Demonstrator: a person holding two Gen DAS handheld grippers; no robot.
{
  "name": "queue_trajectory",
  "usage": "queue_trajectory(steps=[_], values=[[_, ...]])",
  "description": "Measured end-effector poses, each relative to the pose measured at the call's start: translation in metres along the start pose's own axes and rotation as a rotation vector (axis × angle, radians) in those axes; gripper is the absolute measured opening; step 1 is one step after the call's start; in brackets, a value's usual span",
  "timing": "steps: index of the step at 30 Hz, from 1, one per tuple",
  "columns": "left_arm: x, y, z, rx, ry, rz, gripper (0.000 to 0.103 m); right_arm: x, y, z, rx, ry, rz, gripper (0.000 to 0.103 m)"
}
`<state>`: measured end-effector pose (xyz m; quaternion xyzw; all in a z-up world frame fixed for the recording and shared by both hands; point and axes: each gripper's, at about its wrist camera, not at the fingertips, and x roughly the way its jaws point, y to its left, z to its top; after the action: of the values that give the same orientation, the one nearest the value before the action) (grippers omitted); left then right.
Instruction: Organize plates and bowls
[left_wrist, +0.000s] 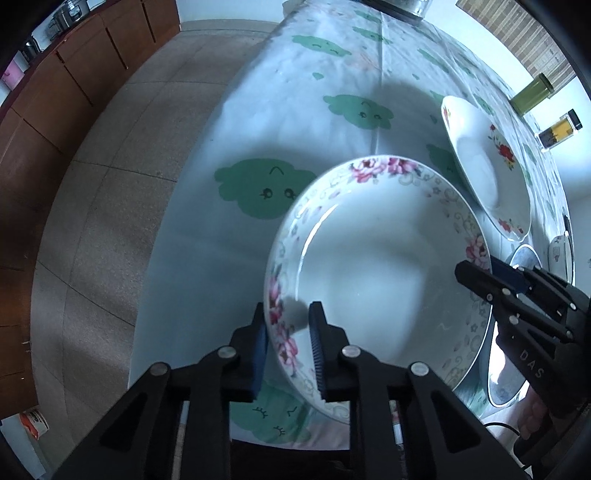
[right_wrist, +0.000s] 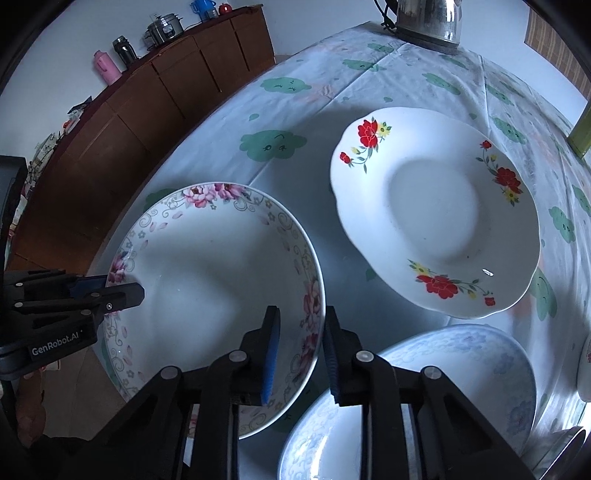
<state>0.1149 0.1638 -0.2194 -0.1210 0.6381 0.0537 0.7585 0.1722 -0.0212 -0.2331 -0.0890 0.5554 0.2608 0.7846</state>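
Left gripper (left_wrist: 287, 343) and right gripper (right_wrist: 301, 354) both pinch opposite rims of pink-flowered plate (right_wrist: 221, 280) near tabletop (left_wrist: 258, 110) edge.

I'm holding both grippers pointing steeply down: left gripper (left_wrist: 286, 347) and right gripper (right_wrist: 301, 354) are each clamping opposite plate rims.

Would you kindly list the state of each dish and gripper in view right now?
Pink-flowered plate: on the table, rim between both grippers' jaws.
Red-flowered plate: free, upright, empty.
Blue-patterned plate: free, empty.
Left gripper: shut on the pink-flowered plate's rim.
Right gripper: shut on the opposite rim.
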Motion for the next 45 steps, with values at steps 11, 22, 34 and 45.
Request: queue_trajectory(steps=[11, 22, 34, 45], values=[[-0.005, -0.002, -0.002, 0.027, -0.025, 0.025, 0.015, 0.001, 0.0, 0.0, -0.004, 0.018, -0.018, 0.018], [-0.016, -0.013, 0.002, 0.044, -0.055, 0.066, 0.011, -0.006, -0.003, -0.002, 0.024, 0.013, -0.007, 0.015], [-0.021, -0.015, -0.001, 0.024, -0.06, 0.063, 0.011, -0.018, -0.003, -0.004, 0.025, 0.006, 0.016, 0.015], [-0.032, -0.022, 0.0, 0.019, -0.084, 0.052, 0.011, -0.033, -0.003, -0.007, 0.019, -0.001, 0.022, 0.015]])
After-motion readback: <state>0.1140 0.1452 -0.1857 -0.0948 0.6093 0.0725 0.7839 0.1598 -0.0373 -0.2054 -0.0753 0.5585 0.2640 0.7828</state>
